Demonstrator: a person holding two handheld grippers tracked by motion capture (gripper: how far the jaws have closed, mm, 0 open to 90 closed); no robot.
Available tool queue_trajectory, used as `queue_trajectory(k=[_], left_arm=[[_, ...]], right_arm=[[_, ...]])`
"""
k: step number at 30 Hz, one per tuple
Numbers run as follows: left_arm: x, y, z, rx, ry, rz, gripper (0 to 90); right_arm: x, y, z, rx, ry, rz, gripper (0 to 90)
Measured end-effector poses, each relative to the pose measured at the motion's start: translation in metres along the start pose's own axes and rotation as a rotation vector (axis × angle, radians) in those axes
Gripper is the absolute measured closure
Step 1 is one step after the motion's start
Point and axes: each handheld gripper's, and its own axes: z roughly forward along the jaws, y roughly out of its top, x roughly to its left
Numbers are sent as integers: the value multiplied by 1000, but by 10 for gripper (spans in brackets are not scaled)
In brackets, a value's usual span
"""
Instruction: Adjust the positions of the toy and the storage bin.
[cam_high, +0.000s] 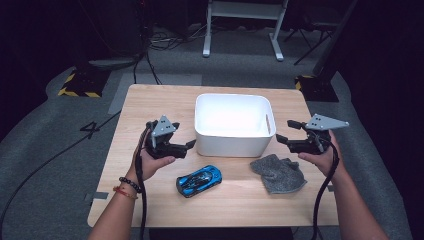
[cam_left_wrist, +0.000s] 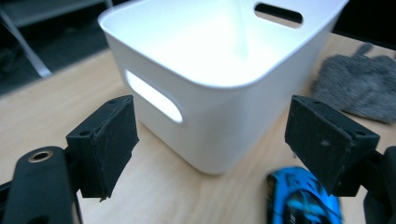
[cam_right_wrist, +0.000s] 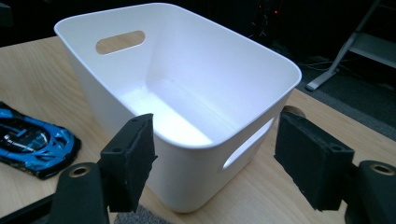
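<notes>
On the surface (cam_high: 150, 100), a white bin (cam_high: 233, 145) is sitting at centre, empty inside. Left gripper (cam_high: 187, 146) is hovering at the bin's 9 o'clock, right gripper (cam_high: 285, 132) at its 3 o'clock; both jaws are gaping wide, holding nothing, likely squaring up before a pick. Toy car (cam_high: 199, 180) is lying at the bin's 7 o'clock, grey cloth (cam_high: 278, 172) at 5 o'clock, both apart from it.

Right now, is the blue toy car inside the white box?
No, the blue toy car sits on the table in front of the white box, which looks empty inside.
</notes>
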Motion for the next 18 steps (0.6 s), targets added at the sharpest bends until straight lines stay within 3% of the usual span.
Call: queue_trajectory(k=[6, 11, 17, 18], left_arm=[[10, 12, 14, -44, -19, -43, 166], [20, 17, 40, 14, -5, -76, 159], [29, 17, 61, 35, -6, -147, 159], [31, 17, 65, 40, 16, -156, 163]], right_arm=[[-11, 9, 17, 21, -27, 41, 287], [-16, 12, 38, 72, -36, 45, 282], [-17, 9, 61, 138, -49, 59, 281], [-16, 8, 65, 143, -52, 69, 281]])
